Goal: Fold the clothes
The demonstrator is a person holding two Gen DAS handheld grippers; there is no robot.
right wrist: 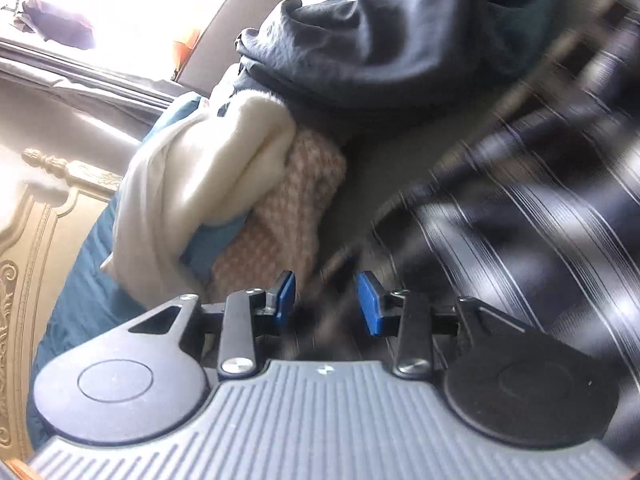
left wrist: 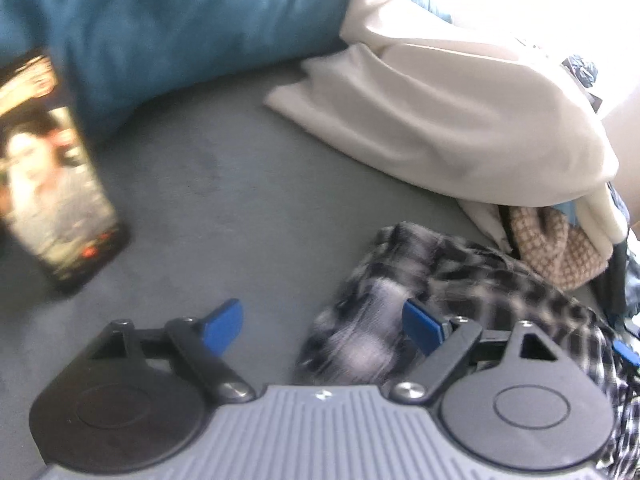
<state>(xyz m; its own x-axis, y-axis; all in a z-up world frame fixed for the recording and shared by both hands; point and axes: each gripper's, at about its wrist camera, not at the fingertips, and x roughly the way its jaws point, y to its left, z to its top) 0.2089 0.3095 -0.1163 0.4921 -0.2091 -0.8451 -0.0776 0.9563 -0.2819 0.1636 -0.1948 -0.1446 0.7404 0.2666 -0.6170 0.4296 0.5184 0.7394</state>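
Observation:
A black-and-white plaid garment point(left wrist: 472, 276) lies crumpled on the grey bed surface point(left wrist: 240, 200). My left gripper point(left wrist: 324, 326) hovers over its left end with the jaws wide open. The cloth lies against the right pad point(left wrist: 422, 326) and the left pad is over bare surface. In the right wrist view the same plaid garment point(right wrist: 540, 220) is a blurred streak at the right. My right gripper point(right wrist: 328, 300) is open, its pads a little apart, with only blurred cloth and grey surface showing in the gap. Nothing is gripped.
A white garment point(left wrist: 440, 120) is heaped over a pink-beige checked knit point(left wrist: 556, 248) at the right. A teal cushion point(left wrist: 160, 28) lies at the back. A phone point(left wrist: 52, 172) with a lit screen rests at the left. A dark grey garment point(right wrist: 380, 32) and an ornate headboard point(right wrist: 40, 208) show by the right gripper.

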